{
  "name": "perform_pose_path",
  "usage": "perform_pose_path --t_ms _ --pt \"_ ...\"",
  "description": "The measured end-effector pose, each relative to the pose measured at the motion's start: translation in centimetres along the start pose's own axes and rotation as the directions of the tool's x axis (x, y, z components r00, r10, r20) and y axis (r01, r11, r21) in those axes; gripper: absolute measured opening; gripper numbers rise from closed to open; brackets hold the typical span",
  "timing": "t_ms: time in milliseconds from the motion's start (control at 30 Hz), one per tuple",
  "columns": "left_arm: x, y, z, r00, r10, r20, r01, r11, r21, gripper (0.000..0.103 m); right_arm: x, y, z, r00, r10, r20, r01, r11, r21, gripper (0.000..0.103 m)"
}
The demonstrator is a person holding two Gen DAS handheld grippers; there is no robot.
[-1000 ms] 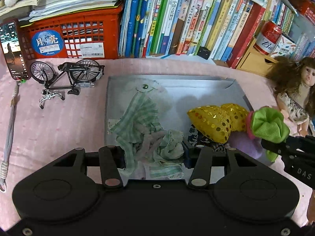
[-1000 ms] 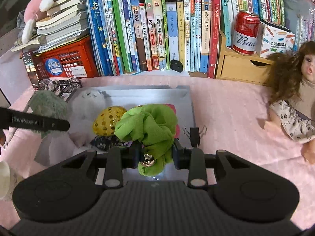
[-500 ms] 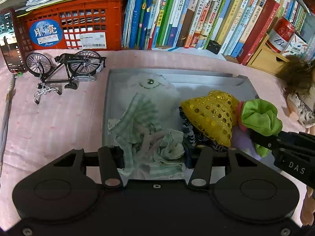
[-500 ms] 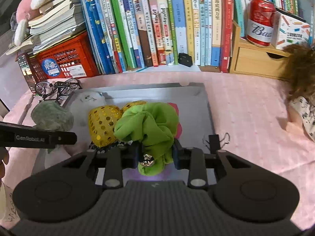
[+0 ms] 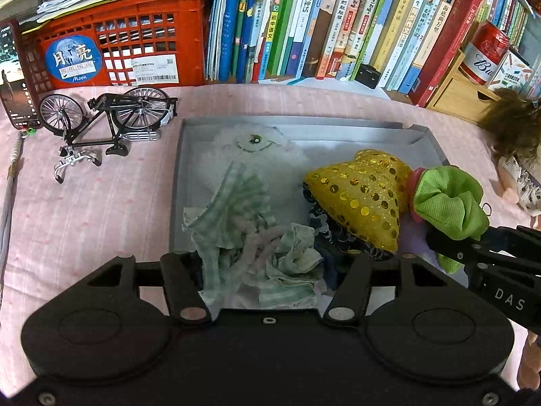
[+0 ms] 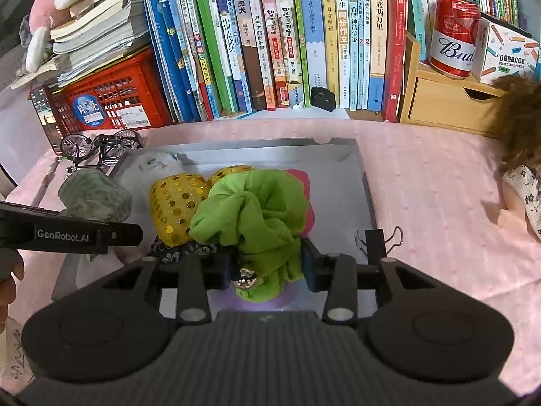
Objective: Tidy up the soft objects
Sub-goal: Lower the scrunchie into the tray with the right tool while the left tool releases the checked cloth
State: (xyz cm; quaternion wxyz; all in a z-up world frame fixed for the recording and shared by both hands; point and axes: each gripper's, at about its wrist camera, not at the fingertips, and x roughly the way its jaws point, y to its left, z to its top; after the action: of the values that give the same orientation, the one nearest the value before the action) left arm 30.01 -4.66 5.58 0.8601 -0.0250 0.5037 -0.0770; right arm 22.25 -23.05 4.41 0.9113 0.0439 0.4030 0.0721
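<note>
A grey tray (image 5: 338, 127) on the pink tablecloth holds a white fluffy toy (image 5: 257, 145), a yellow sequinned heart (image 5: 361, 193) and a dark patterned cloth beneath it. A crumpled green checked cloth (image 5: 236, 223) lies at the tray's near edge between the fingers of my left gripper (image 5: 268, 265). Its jaws are opening and the pads stand off the cloth. A green scrunchie (image 6: 257, 213) with a small metal charm rests in the tray between the fingers of my right gripper (image 6: 268, 265). Those jaws are opening too, with small gaps either side.
A model bicycle (image 5: 108, 118) stands left of the tray, with a red crate (image 5: 111, 50) and a row of books (image 5: 338, 23) behind. A doll (image 6: 520, 155) lies at the right, near a wooden drawer box (image 6: 446, 101) bearing a red can (image 6: 454, 34). A binder clip (image 6: 377, 240) sits by the tray's right edge.
Both grippers came forward and lower over the tray, and both pairs of jaws have widened. The checked cloth and the green scrunchie are no longer squeezed.
</note>
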Motion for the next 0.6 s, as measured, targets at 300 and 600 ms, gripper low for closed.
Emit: perform_pose_path --t_ms 300,600 --pt "-0.7 0.1 -0.2 1.000 0.001 0.015 -0.001 1.000 -0.001 0.075 -0.7 0.0 -0.1 1.000 0.012 0.011 -0.012 1.000 -0.003 0.066" --pt "-1.9 -0.4 -0.8 0.999 0.002 0.037 -0.003 1.000 0.020 0.078 -1.8 0.3 -0.3 0.999 0.018 0.029 -0.017 1.000 -0.008 0.072"
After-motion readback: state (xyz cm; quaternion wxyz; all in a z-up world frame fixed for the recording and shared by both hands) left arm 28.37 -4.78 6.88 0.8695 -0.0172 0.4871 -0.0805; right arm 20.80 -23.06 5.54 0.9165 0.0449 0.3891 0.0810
